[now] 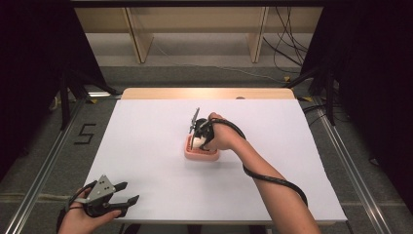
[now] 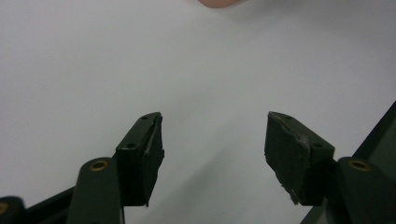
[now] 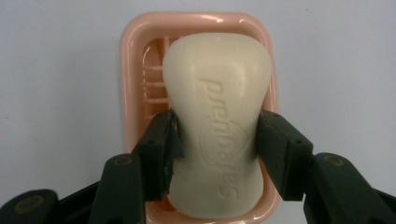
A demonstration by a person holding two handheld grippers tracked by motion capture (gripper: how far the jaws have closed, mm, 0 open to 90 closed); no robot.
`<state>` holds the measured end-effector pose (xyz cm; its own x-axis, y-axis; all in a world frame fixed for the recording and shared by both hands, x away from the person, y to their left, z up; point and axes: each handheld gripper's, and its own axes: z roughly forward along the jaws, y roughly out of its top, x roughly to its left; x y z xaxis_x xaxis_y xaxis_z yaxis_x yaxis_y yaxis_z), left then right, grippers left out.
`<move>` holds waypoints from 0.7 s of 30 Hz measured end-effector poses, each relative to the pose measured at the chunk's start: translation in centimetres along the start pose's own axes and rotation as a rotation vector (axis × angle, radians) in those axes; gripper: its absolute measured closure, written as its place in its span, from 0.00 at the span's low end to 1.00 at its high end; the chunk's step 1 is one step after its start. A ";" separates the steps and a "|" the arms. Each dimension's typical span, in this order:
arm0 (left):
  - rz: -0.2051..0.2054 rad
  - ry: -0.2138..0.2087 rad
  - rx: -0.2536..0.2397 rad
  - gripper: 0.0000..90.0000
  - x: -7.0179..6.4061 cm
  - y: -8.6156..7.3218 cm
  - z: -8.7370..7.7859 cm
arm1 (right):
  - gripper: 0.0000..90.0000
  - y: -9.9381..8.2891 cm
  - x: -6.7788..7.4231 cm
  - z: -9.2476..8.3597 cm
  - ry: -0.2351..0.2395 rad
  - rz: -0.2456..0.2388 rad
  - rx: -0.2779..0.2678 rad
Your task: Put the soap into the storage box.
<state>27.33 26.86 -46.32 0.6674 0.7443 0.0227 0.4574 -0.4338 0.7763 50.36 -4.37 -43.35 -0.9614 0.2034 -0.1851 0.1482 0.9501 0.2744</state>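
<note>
1. The right gripper [image 3: 217, 140] is clamped on a cream-white, waisted bar of soap [image 3: 217, 126] (embossed lettering on top), its two black jaws pressing the bar's narrow middle from both sides.
2. The soap sits over a pale pink, rounded-rectangle plastic soap dish [image 3: 130, 70] with a slatted floor, near the middle of the white-covered table [image 1: 146, 161].
3. The left gripper [image 1: 127, 193] rests at the near left edge, jaws wide apart, holding nothing.

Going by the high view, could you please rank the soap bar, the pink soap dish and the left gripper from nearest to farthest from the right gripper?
1. Soap bar: between the right gripper jaws.
2. Pink soap dish: directly under the soap, mid-table.
3. Left gripper: far off at the table's near-left corner.
</note>
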 end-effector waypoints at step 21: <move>-0.004 0.008 -0.003 0.41 -0.1 -0.1 0.2 | 0.47 -2.9 0.4 -3.8 -0.019 0.205 -0.170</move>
<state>27.37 26.76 -46.55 0.6606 0.7503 0.0244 0.4586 -0.4290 0.7782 48.69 -7.93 -40.61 -0.9106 0.3934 -0.1268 0.2967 0.8357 0.4622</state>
